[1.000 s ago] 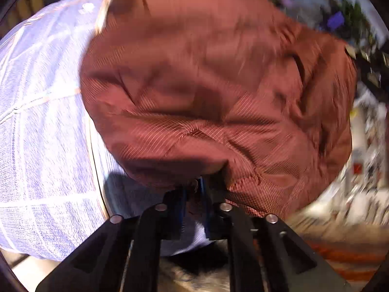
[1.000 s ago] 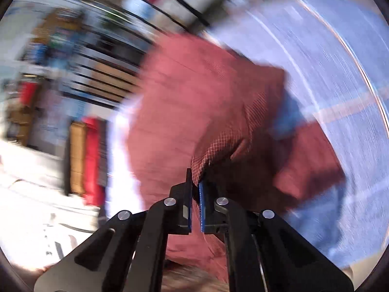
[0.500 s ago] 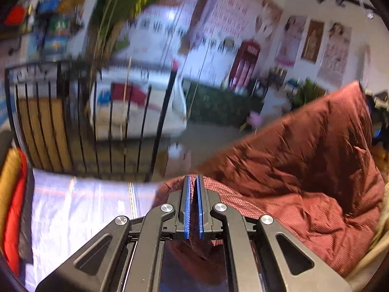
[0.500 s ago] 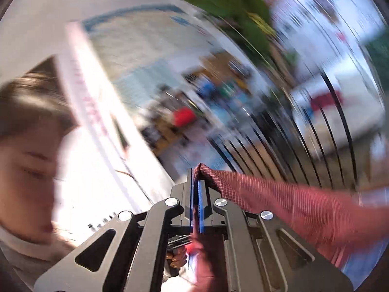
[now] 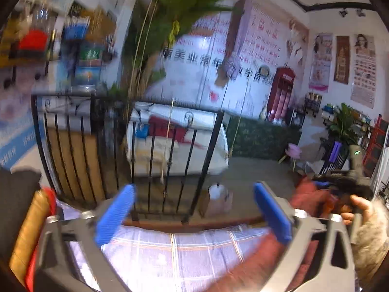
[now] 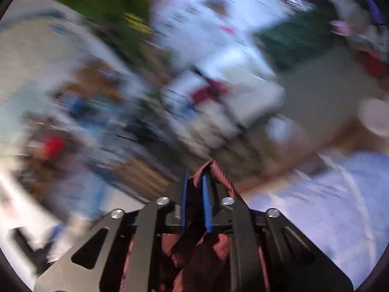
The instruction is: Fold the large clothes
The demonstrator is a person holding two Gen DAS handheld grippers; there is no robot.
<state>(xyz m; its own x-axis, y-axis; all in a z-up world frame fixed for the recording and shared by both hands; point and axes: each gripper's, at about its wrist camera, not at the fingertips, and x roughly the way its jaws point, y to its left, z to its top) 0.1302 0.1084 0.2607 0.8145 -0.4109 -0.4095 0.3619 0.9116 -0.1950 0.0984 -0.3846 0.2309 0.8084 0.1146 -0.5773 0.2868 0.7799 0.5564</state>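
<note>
While left tongs (image 5: 193, 215) open empty, right tongs (image 6: 194, 198) open around the red garment (image 6: 218, 172).

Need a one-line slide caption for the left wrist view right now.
Left gripper opening, nothing between its jaws, above red garment on checked sheet.

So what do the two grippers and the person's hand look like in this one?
Both the left gripper and the right gripper have black angular linkage arms with silver round rivets, and flat ribbed blue pads on the fingers. The person's hand shows at a cream fluffy sleeve cuff.
</note>
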